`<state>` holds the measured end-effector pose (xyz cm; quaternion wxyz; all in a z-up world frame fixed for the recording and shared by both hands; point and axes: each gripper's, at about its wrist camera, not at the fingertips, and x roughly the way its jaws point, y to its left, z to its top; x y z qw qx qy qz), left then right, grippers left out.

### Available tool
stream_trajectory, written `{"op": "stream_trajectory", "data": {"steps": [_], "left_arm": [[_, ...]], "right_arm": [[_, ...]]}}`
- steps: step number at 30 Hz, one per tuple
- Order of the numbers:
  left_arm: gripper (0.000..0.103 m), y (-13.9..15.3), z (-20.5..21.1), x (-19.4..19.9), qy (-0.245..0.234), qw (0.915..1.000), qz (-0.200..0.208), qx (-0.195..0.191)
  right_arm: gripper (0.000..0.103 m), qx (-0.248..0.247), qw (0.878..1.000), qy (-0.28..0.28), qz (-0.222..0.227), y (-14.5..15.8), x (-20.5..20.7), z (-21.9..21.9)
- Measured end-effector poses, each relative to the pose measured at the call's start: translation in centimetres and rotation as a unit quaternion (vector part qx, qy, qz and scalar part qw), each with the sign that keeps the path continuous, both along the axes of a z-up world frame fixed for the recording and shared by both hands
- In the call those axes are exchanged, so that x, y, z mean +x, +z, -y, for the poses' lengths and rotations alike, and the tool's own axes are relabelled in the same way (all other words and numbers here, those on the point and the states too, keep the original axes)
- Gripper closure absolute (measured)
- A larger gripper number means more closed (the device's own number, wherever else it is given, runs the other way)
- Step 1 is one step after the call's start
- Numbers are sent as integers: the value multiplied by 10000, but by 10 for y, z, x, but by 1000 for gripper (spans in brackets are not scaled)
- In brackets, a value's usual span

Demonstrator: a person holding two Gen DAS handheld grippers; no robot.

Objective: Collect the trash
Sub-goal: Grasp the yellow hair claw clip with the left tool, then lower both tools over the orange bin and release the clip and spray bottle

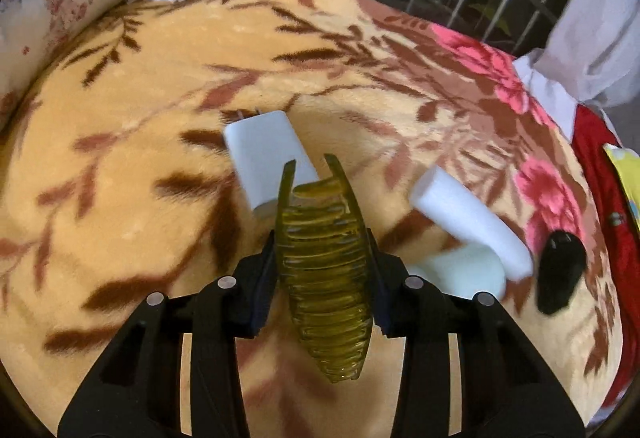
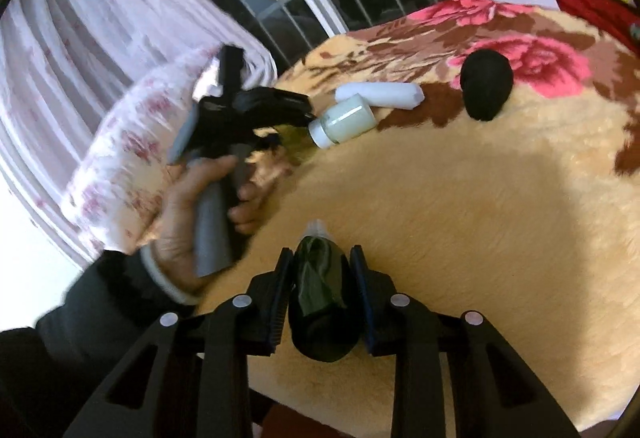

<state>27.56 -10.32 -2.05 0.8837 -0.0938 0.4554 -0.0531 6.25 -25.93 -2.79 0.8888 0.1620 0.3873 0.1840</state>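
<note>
On the blanket (image 1: 140,110), the left gripper (image 1: 324,238) clamps an olive hair clip (image 1: 324,258); the white charger (image 1: 264,154) lies at eleven o'clock. The right gripper (image 2: 320,286) grasps a dark bottle (image 2: 320,302). The ribbed clip could slip free.

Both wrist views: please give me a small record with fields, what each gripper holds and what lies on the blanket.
surface: floral blanket
left gripper: shut on yellow-green hair claw
right gripper: shut on dark bottle
lying on blanket: white charger; white foam block; milky white-capped bottle; black oval object
left hand: grips the left gripper's handle
</note>
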Motion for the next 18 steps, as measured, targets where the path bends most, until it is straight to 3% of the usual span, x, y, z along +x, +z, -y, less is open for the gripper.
{"op": "stream_trajectory", "data": {"steps": [3, 8, 14, 18], "left_arm": [[64, 14, -10, -26, -186, 9994, 276, 55], [64, 25, -30, -59, -343, 9986, 395, -4], [64, 40, -48, -113, -624, 9962, 588, -136], [64, 52, -56, -178, -961, 9917, 853, -38]], "right_arm": [[74, -810, 9962, 315, -27, 0, 1, -16], [74, -1488, 9874, 530, -95, -3, 4, -29], [74, -1275, 9917, 162, -44, 1, -3, -24], [74, -1091, 9937, -3, 242, 11, -27, -26]]}}
